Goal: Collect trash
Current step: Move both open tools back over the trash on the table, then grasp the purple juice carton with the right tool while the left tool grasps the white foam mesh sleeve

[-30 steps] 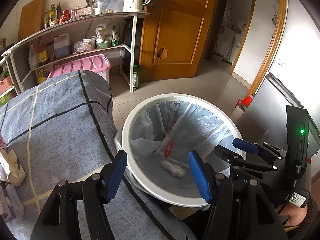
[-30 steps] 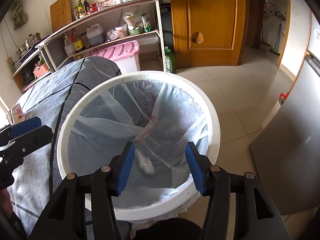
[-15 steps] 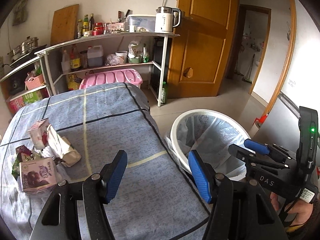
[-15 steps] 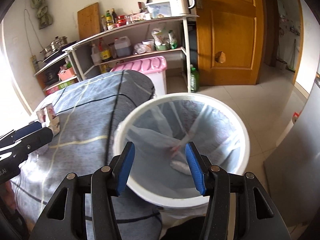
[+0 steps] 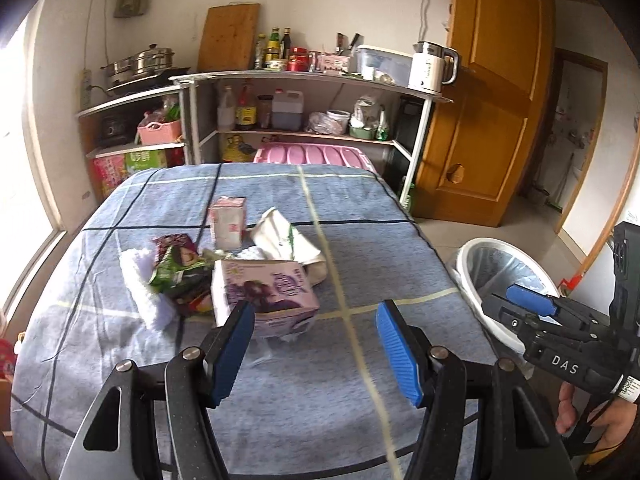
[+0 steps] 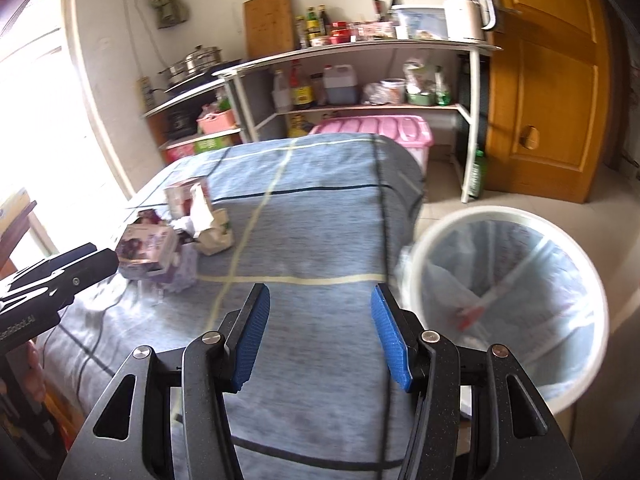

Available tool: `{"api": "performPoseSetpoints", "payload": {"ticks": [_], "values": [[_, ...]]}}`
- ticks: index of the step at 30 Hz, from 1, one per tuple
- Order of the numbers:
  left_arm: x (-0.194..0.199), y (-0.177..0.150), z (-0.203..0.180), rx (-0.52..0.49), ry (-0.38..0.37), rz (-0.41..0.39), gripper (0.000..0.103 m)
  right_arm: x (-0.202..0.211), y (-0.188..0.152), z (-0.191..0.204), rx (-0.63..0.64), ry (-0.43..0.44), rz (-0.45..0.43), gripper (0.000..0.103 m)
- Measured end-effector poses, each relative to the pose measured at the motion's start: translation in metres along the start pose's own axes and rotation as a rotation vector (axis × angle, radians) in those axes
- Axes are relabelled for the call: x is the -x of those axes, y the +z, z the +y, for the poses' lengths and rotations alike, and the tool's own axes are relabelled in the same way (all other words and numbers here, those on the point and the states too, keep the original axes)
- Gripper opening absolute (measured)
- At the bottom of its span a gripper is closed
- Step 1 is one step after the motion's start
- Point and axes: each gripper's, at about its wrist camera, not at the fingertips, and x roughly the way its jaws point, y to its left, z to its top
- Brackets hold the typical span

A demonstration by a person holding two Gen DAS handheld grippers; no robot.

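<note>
A heap of trash lies on the blue checked cloth [image 5: 360, 248]: a purple carton [image 5: 266, 294], a pink-white carton [image 5: 227, 222], a crumpled paper bag [image 5: 288, 242], a green wrapper [image 5: 178, 270] and a white tissue [image 5: 138, 280]. My left gripper [image 5: 316, 342] hangs open and empty just in front of the purple carton. My right gripper [image 6: 320, 340] is open and empty over bare cloth, between the heap [image 6: 176, 232] and the white lined trash bin [image 6: 516, 300]. The bin [image 5: 496, 272] stands on the floor at the table's right edge.
Metal shelves [image 5: 312, 80] with bottles, pots and a kettle [image 5: 432, 66] line the back wall. A pink storage box [image 5: 316, 156] sits behind the table. A wooden door [image 5: 492, 112] is at the right, a bright window at the left.
Both grippers swung left, away from above the bin and over the table. The trash heap has come into view in front of the left gripper. Both stay open and empty.
</note>
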Motion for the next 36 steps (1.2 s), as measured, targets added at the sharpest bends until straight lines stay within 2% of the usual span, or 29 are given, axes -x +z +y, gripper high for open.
{"api": "performPoseSetpoints", "payload": {"ticks": [4,8,14,19,22,25,31,33,36], "values": [[0.0,-0.005,0.042,0.075,0.066,0.008,0.063,-0.014,0.005,0.032,0.061,0.046,0.004,0.058],[0.001,-0.008,0.073,0.112,0.104,0.012,0.063,-0.029,0.011,0.063,0.129,0.129,0.007,0.06],[-0.004,-0.011,0.11,0.158,0.15,0.024,0.064,-0.052,0.019,0.109,0.272,0.266,-0.007,0.069],[-0.011,-0.014,0.136,0.194,0.17,0.048,0.064,-0.07,0.022,0.129,0.358,0.36,0.01,0.07],[-0.015,-0.016,0.145,0.208,0.173,0.055,0.064,-0.075,0.018,0.143,0.425,0.362,0.01,0.07],[-0.019,-0.019,0.153,0.223,0.179,0.068,0.064,-0.073,0.008,0.158,0.521,0.343,-0.035,0.072],[-0.029,-0.017,0.161,0.24,0.158,0.078,0.064,-0.088,-0.001,0.178,0.659,0.216,-0.042,0.072],[-0.034,-0.014,0.164,0.241,0.156,0.082,0.064,-0.093,-0.002,0.179,0.68,0.158,-0.05,0.072],[-0.04,-0.012,0.167,0.247,0.133,0.084,0.064,-0.095,0.001,0.172,0.638,0.175,-0.041,0.072]]}}
